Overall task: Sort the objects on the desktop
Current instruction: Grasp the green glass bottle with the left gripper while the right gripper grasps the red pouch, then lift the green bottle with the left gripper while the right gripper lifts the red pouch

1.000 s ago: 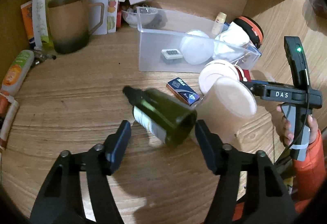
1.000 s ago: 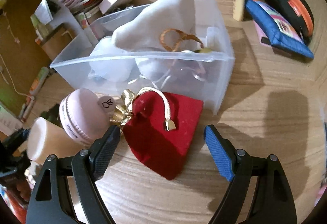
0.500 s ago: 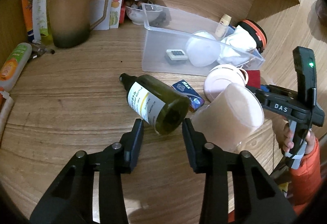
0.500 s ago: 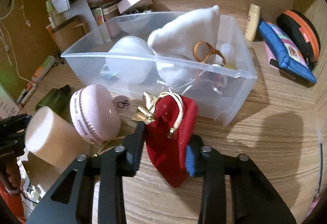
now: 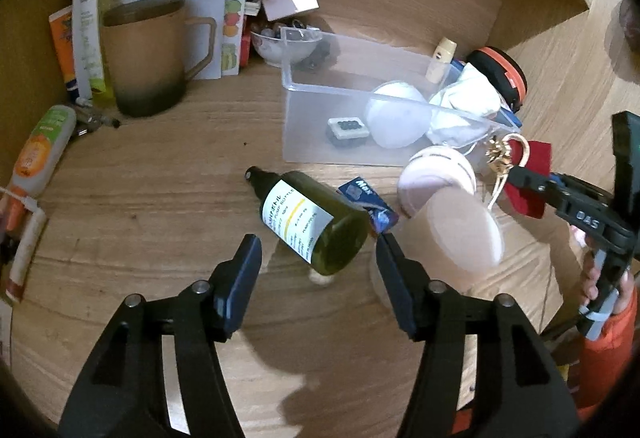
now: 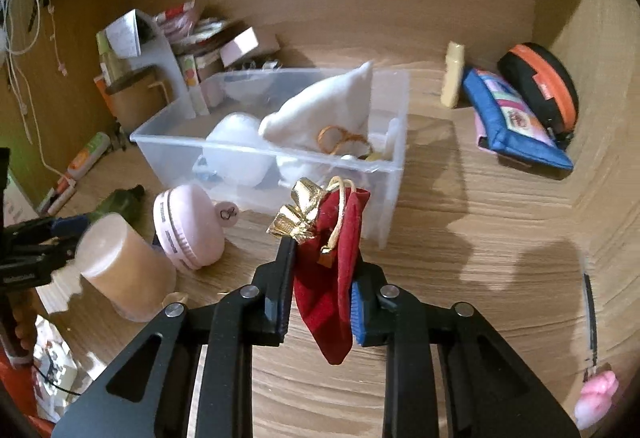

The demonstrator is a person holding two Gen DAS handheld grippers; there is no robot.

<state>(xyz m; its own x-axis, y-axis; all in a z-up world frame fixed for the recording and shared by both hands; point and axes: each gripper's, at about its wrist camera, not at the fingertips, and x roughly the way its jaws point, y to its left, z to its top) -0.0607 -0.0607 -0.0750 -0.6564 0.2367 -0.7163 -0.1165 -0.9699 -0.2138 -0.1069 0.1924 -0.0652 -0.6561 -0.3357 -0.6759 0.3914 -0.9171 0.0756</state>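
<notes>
A dark green bottle (image 5: 304,222) with a white label lies on the wooden desk, its base between the tips of my left gripper (image 5: 317,242). The left jaws are opening and the pads stand clear of the bottle. My right gripper (image 6: 322,278) is closing, shut on a red velvet pouch (image 6: 320,302) with a gold bow, held above the desk in front of the clear plastic bin (image 6: 200,146). In the left wrist view the pouch (image 5: 528,194) hangs at the right, beside the bin (image 5: 320,134). The bin holds a white cloth bag, a white round case and small items.
A pink round case (image 6: 188,234) and a beige cylinder (image 6: 120,270) stand left of the pouch. A small blue box (image 5: 368,198) lies by the bottle. A brown mug (image 5: 148,54) and papers crowd the back left. A blue pouch (image 6: 516,122) and a black-orange case (image 6: 548,86) sit back right.
My right gripper closed on the red pouch and raised it off the desk. My left gripper narrowed around the bottle's base, then widened again; the bottle stayed on the desk.
</notes>
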